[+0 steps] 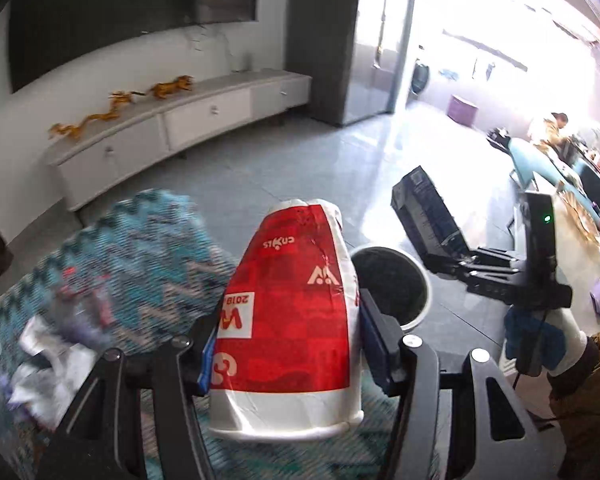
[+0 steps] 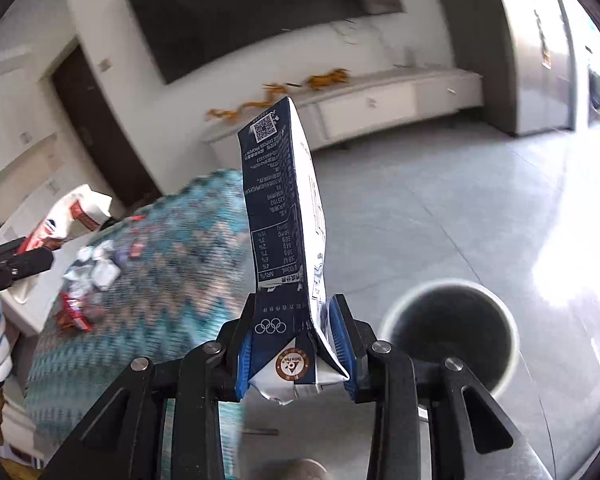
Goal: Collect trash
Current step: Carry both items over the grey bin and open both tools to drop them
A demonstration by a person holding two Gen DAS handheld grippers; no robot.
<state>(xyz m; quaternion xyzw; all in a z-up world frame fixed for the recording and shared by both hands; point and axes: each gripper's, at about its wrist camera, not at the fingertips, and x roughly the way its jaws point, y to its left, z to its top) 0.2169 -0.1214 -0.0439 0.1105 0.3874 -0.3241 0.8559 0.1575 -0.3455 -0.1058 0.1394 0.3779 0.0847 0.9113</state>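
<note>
While the left gripper [image 1: 284,344] clamps a red paper cup [image 1: 288,312], the right gripper [image 2: 296,344] pinches a navy carton [image 2: 284,216]. Lower right sits a white bin [image 2: 452,332].

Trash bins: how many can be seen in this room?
1. A round white trash bin with a dark inside stands on the grey tiled floor, beside the teal zigzag rug; the left view shows the same bin. Others may be hidden out of frame.

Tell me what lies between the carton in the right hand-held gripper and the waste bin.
Nothing: in the right wrist view only bare grey floor tile separates the dark blue carton, clamped in the right hand-held gripper, from the white-rimmed bin.
</note>
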